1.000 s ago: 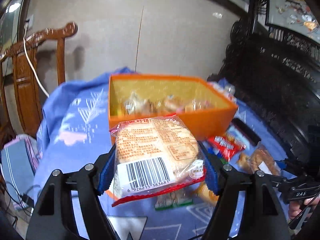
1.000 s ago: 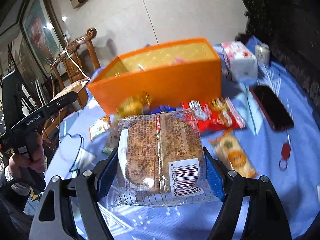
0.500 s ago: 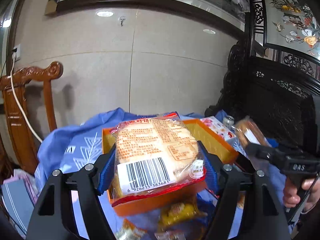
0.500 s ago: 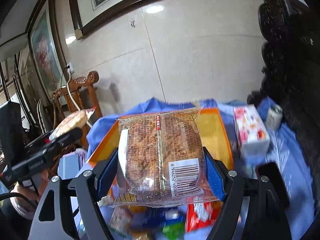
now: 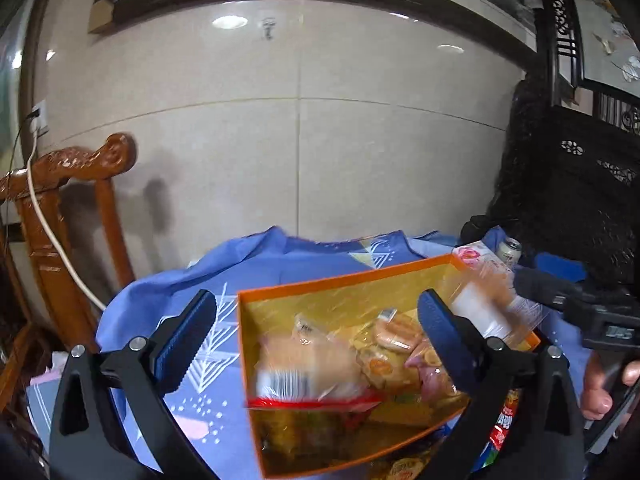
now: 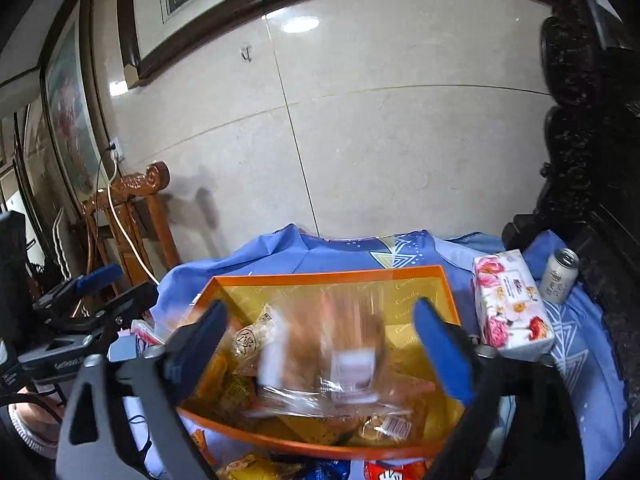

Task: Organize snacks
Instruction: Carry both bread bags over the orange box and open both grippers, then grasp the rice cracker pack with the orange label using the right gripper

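Dropping blurred from between jaws that have just been opening wide, the left gripper (image 5: 316, 336) frees its red-edged biscuit pack (image 5: 308, 376) and the right gripper (image 6: 320, 344) its clear cake pack (image 6: 340, 364) into the orange box (image 5: 340, 282), both seemingly light, crinkly, crushable, best pinched across their flat sides.

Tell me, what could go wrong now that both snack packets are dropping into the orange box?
The clear packet is blurred in mid-drop between the right gripper's just-opened jaws; it might bounce off the pile.

The red-edged packet, freed by the left gripper, could slide out, since the orange box looks nearly full.

The grippers are close and might bump.
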`<state>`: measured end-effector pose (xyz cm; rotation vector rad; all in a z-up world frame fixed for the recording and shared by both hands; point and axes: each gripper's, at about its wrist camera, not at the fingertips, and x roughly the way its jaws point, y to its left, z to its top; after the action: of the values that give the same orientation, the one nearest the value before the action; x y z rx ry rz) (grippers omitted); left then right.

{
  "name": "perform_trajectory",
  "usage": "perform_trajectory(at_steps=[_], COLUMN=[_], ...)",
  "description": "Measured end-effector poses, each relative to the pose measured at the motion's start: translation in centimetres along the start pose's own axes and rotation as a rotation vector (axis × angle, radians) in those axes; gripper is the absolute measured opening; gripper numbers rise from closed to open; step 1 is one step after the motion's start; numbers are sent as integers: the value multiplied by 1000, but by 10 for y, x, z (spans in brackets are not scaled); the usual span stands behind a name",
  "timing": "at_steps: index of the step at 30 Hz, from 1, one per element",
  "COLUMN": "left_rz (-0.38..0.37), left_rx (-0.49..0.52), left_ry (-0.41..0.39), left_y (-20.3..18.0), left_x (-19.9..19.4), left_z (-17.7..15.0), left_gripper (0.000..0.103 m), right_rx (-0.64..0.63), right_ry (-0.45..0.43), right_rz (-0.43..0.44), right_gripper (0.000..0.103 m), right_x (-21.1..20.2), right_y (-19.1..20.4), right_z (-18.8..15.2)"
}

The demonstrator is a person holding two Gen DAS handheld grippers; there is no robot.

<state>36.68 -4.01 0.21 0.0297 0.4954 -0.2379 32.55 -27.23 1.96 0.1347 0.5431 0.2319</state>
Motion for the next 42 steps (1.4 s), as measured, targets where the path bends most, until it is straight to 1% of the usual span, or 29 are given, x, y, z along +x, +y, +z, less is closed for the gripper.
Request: perform_trajectory(at_steps=[2,3,6,11,13,17,20,22,25,30,33,35,36,37,39,42], left_rz=[-40,-45,-53,-54,-65,-63,-50,-43,-29,-7,-3,-4,-5,-6,-12,-40], left_rx=[-33,-43,-71,-103,-110,-94,-81,-80,-81,-87,-83,-72,-66,-60,-47,-31], left_ry=[4,14,49,94,114,163,180,193,207,228,238,242,244,246,253,272], left_y=[8,10,17,21,22,22,22,22,24,31,31,29,27,25,21,10], left_x=[-10,-13,-24,-49,-57,-72,-80,-84,-91,-95,-94,-92,-90,-89,-86,-78], left_z=[-10,-14,-35,-82,-98,-129,-145,-153,-163,-174,-177,-178,-178,-179,-182,-187], left_gripper=[99,99,99,99,99,99,99,99,99,99,99,99,99,99,99,99], right_rx=[-17,-24,-52,-132,-171,-209,-230,-218,-173,-183,-208,-243,-257,-267,-242,-165], right_ry=[9,16,56,181,235,332,408,452,496,513,512,497,492,486,486,466], right_rz=[29,35,56,54,55,54,39,34,53,57,40,13,2,-14,-21,-28], right_gripper=[96,96,96,96,96,94,87,79,74,74,71,61,47,37,37,37], right_x=[-11,-15,-35,-61,-65,-64,-50,-38,-25,-15,-10,-11,-11,-14,-17,-29], right_y=[3,4,10,28,35,46,49,44,37,38,41,45,46,46,41,31], right_z=[-11,-16,-45,-116,-144,-188,-212,-221,-229,-236,-239,-241,-241,-241,-238,-235])
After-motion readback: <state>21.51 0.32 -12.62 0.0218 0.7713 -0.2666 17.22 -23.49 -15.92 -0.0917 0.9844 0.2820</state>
